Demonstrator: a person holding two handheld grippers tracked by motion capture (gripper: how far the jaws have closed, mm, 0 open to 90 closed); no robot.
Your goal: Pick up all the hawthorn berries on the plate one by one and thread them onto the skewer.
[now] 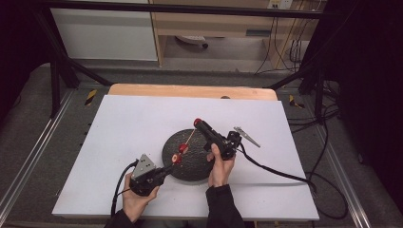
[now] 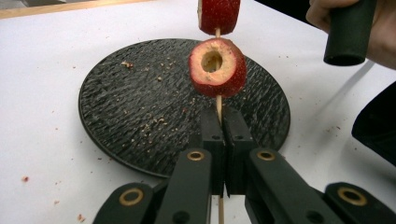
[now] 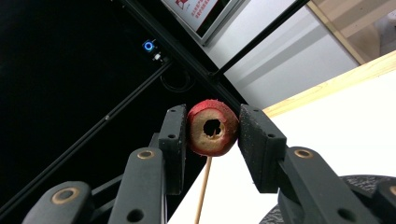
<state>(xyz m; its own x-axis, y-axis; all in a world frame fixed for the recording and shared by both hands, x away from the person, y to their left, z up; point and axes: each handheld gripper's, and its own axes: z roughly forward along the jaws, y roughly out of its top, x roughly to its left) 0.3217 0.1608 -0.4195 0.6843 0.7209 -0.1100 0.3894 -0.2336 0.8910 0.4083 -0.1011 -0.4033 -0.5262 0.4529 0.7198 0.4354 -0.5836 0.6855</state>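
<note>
Skewer (image 1: 186,142) slants from left tongs (image 1: 167,169) up-right.

Lab test rig, black frame (image 1: 62,71), trailing cables (image 1: 328,137), paper-covered table (image 1: 133,123)

surface: white table (image 1: 123,133) | on it: round black plate (image 1: 187,168), crumbs scattered

Thin wooden skewer (image 1: 186,144) slants up over the round black textured plate (image 1: 199,166), lower end pinched in the left tongs (image 1: 167,169). Two cored red fruit rings (image 2: 217,67) threaded on it, apart. Third ring (image 3: 212,127) at the tip, squeezed between the right tongs (image 3: 212,128).
</note>
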